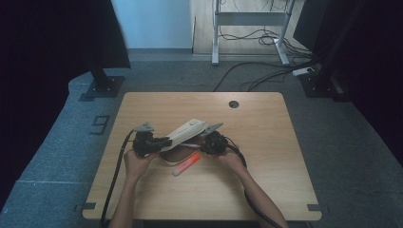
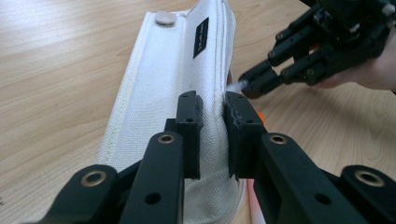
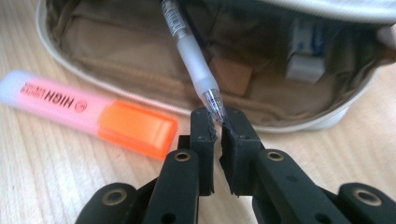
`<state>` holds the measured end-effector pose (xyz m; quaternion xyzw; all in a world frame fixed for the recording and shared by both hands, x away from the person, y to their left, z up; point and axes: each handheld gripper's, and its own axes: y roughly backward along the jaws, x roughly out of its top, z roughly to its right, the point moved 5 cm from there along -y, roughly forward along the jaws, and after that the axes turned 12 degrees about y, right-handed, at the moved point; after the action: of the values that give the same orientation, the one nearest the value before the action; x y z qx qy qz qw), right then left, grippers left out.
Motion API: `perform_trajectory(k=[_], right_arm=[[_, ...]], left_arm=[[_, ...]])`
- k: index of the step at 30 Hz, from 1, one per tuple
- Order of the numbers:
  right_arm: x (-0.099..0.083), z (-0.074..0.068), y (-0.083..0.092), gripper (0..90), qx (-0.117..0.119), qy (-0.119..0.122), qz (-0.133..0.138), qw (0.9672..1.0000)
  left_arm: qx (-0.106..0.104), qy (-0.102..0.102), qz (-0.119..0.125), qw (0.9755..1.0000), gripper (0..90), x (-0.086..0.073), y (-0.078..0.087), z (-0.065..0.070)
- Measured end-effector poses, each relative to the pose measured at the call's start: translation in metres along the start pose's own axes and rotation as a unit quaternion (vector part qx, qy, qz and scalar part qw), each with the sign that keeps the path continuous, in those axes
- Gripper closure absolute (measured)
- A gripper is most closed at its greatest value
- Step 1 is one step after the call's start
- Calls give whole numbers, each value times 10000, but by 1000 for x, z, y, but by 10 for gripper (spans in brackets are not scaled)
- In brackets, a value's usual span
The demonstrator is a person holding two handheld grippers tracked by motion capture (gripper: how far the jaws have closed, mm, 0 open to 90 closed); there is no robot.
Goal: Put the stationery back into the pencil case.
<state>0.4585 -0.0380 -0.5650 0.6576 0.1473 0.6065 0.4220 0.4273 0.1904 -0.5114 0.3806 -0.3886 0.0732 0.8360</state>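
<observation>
With my left hand-held gripper (image 2: pixel 214 122) pinching the white pencil case (image 2: pixel 177 70) open on the worktop (image 1: pixel 266 156), my right hand-held gripper (image 3: pixel 219 125) clamps the pen (image 3: pixel 191 60) tip at the case's mouth; I should draw it out slowly, clear of the highlighter (image 3: pixel 88 116) beside the case.

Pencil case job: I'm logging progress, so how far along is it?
Done: the white pencil case is open, its flap pinched up by the left tongs, and an eraser sits inside. In hand: the right tongs grip the tip of a pen at the case's mouth. Left: the orange highlighter lies on the table beside the case.
</observation>
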Motion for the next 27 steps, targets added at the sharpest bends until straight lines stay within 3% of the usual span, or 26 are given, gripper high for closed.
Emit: perform_trajectory(k=[17, 27], right_arm=[[23, 20, -16, 813, -285, -117, 72, 9995], [25, 28, -23, 781, -400, -247, -8, 9989]], left_arm=[[-67, 73, -26, 9999, 770, 0, 0, -2], [-57, 50, -29, 10000, 769, 0, 0, -1]])
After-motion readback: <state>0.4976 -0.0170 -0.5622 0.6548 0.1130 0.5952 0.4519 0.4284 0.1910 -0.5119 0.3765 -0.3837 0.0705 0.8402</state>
